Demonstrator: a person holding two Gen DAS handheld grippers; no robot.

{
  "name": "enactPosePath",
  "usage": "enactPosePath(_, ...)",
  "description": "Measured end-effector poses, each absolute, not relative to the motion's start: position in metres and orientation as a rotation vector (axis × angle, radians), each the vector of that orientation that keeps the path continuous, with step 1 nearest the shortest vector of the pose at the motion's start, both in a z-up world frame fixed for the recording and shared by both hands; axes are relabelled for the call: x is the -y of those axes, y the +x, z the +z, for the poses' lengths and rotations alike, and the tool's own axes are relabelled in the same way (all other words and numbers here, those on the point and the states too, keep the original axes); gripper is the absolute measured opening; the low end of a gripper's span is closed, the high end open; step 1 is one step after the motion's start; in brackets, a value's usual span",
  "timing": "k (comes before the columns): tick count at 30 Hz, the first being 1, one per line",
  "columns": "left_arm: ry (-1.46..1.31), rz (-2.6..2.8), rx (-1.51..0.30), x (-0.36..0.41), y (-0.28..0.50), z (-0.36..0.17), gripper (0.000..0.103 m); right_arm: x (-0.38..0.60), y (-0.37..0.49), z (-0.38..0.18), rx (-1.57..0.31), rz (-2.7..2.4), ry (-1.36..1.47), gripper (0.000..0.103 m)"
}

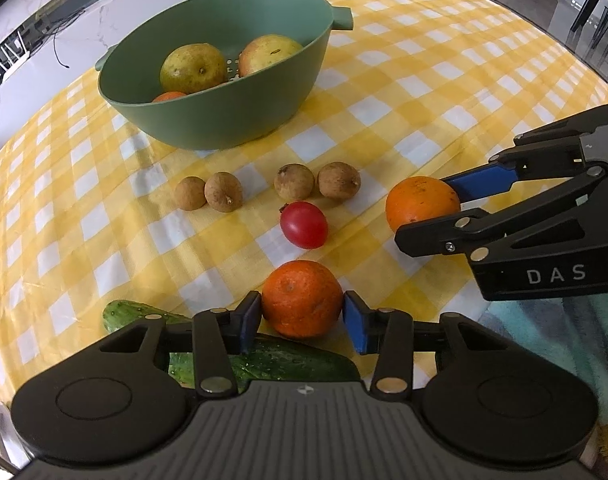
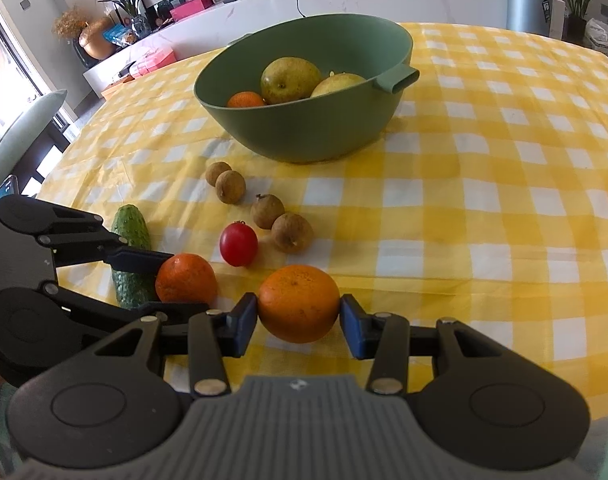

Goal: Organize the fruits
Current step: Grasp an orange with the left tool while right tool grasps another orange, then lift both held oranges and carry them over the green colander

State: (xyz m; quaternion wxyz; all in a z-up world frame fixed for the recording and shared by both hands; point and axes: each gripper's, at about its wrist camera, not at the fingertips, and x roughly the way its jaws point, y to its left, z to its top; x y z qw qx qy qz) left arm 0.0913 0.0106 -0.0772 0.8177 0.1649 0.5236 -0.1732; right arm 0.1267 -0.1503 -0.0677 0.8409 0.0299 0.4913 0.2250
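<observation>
Checked yellow cloth, green bowl point(image 1: 223, 120) far | left gripper point(image 1: 301, 314) pads touch near tangerine point(image 1: 301, 300), clamped | right gripper point(image 2: 298, 312) clamped on orange point(image 2: 298, 304) | both firm, round, light; hold across widest middle, gentle squeeze, peel may slip

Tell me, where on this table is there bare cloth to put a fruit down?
The checked tablecloth is bare right of the green bowl and beyond the smooth orange. It is crowded in front of the bowl: four brown fruits, a red tomato, the bumpy orange and a cucumber lie close together.
</observation>
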Motion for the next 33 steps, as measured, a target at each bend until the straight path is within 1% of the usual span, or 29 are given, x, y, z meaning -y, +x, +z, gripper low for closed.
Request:
enactPosePath(9,0.347,-0.352,-1.085,-0.011,0.09,-0.073,0.049,0.149,0.127,-0.068,-1.037,0.47,0.049,0.042)
enactPosePath(18,0.228,-0.318,-0.962,-0.023,0.091,-0.044,0.048,0.151,0.122,-0.059,-0.982,0.471,0.061,0.042)
enactPosePath(26,0.169,-0.298,-0.861,-0.022,0.094,-0.016,0.048,0.154,0.12,-0.032,-0.862,0.446,0.021,0.042)
enactPosePath(33,0.116,-0.31,-0.794,-0.021,0.113,0.01,0.048,0.155,0.136,-0.003,-0.786,0.45,-0.03,0.042)
